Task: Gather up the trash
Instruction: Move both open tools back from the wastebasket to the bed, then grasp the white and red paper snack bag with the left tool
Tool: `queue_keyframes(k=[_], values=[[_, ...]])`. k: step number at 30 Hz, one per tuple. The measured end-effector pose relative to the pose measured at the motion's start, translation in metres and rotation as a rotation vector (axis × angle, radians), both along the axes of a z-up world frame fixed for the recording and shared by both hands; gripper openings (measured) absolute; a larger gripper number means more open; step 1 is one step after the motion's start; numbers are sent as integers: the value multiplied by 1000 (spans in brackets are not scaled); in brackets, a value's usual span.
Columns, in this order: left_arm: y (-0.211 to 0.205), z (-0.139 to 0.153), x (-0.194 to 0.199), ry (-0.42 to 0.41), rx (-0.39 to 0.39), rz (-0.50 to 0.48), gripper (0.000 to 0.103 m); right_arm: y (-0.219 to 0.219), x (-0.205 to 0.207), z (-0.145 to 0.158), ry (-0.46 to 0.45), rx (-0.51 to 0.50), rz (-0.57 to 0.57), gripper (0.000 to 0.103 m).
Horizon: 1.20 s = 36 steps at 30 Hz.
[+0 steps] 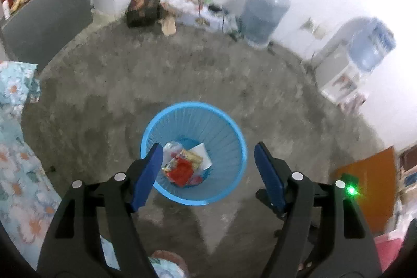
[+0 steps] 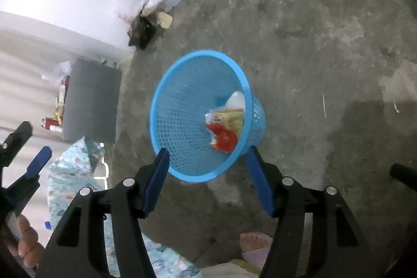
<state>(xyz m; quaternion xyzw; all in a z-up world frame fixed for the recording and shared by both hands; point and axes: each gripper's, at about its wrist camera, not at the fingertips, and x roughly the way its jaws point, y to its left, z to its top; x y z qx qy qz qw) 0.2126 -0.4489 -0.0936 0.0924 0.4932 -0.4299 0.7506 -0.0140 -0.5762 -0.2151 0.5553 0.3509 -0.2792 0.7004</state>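
Left wrist view: our left gripper (image 1: 208, 160) hangs released and empty over the blue basket (image 1: 235, 132) at lower centre.

In the right wrist view our right gripper (image 2: 207, 166) is spread wide too, holding nothing. The wrappers (image 1: 182, 167) lie in the basket's bottom; we judge them light, crinkly and slippery, best pinched at a loose edge. The mesh basket looks light and fairly stiff; we would grip its rim.

You held your left gripper (image 1: 208, 168) and right gripper (image 2: 207, 173) side by side, both pointing downward with blue fingers (image 1: 148, 176) spread wide.
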Motion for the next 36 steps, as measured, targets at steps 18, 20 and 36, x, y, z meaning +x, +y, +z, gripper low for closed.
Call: queue_keyframes(k=[18, 20, 36], values=[[260, 200, -112, -218, -303, 131, 83, 161, 23, 230, -11, -430, 233, 96], [305, 207, -123, -241, -307, 190, 83, 188, 28, 247, -18, -480, 285, 96], [482, 230, -167, -335, -366, 539, 83, 305, 14, 319, -184, -633, 496, 96]])
